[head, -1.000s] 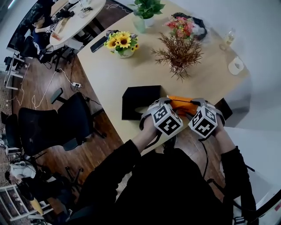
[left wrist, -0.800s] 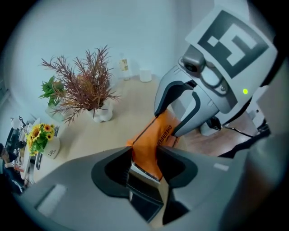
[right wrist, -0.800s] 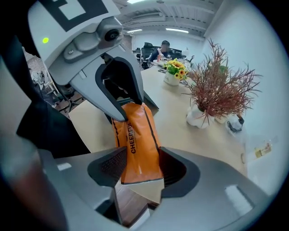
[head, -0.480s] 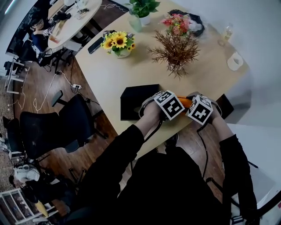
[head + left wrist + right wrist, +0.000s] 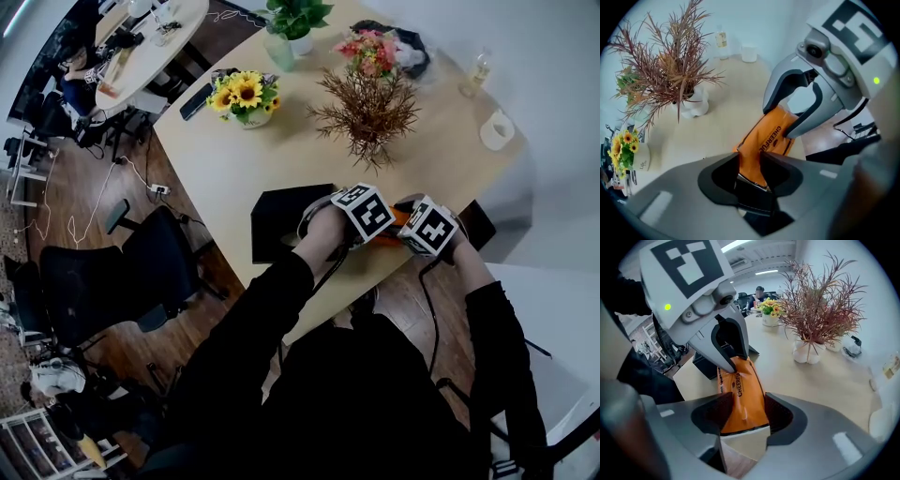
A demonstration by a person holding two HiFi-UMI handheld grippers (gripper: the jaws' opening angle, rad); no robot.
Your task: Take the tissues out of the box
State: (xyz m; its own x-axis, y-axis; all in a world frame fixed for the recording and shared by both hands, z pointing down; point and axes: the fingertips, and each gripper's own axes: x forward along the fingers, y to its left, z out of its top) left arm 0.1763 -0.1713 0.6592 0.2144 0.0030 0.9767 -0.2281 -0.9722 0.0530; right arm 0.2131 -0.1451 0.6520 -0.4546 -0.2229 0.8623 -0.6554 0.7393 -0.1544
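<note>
An orange tissue pack (image 5: 771,136) hangs between my two grippers above the table's near edge. My left gripper (image 5: 750,176) is shut on one end of it, pinching the crumpled wrapper. My right gripper (image 5: 743,416) is shut on the other end (image 5: 745,399), with the pack filling the space between its pads. The two grippers face each other, close together. In the head view their marker cubes hide most of the pack (image 5: 397,217). The black tissue box (image 5: 279,220) stands on the table just left of my left gripper.
A dried-twig plant in a white vase (image 5: 367,108) stands behind the grippers. Sunflowers (image 5: 246,94), pink flowers (image 5: 370,52), a green plant (image 5: 295,19), a bottle (image 5: 475,70) and a white cup (image 5: 495,129) stand further back. A black chair (image 5: 122,272) is left of the table edge (image 5: 248,277).
The two grippers have drawn closer together and shifted slightly further over the table. The orange pack shows less between the cubes than before.
</note>
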